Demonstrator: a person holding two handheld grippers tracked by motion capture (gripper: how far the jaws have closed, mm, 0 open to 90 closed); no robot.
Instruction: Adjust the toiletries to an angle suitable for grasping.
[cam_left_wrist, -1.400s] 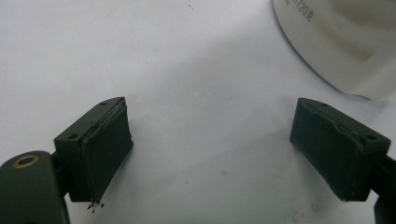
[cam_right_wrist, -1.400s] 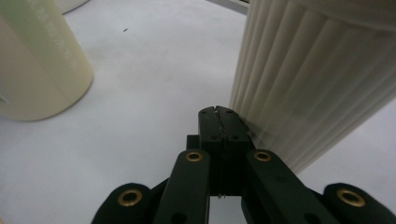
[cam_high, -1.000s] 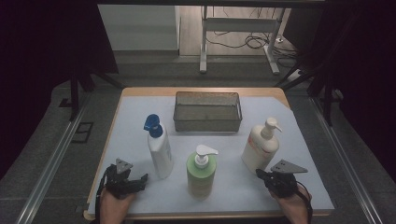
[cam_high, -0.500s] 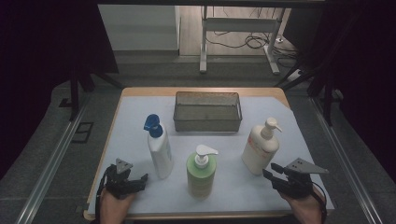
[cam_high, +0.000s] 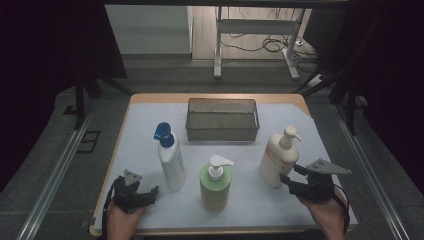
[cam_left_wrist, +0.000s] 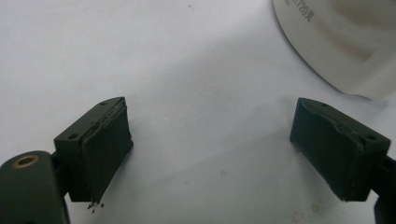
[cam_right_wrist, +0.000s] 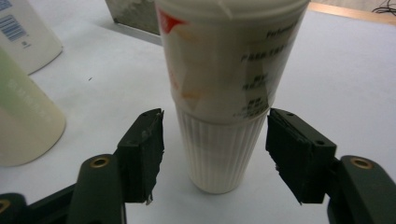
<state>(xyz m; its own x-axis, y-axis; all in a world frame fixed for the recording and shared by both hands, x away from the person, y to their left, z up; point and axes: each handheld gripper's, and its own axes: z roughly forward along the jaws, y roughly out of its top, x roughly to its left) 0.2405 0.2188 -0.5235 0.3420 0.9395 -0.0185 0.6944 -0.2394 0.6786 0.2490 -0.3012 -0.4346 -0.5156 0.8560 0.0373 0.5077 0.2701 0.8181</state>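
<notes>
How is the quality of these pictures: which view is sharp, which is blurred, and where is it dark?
High view: the table is evenly lit, its surroundings nearly black, and fine detail is soft. Left gripper view: the jaws are sharp, while the white bottle at the top right corner is close and blurred. Right gripper view: the cream bottle between the open jaws is fairly clear, though its small print stays unreadable.

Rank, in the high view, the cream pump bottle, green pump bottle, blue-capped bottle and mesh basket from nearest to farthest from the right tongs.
1. Cream pump bottle, directly before the right tongs, between the open jaws.
2. Green pump bottle, table centre, to their left.
3 and 4. Mesh basket at the back and blue-capped bottle far left: too close to call.
</notes>
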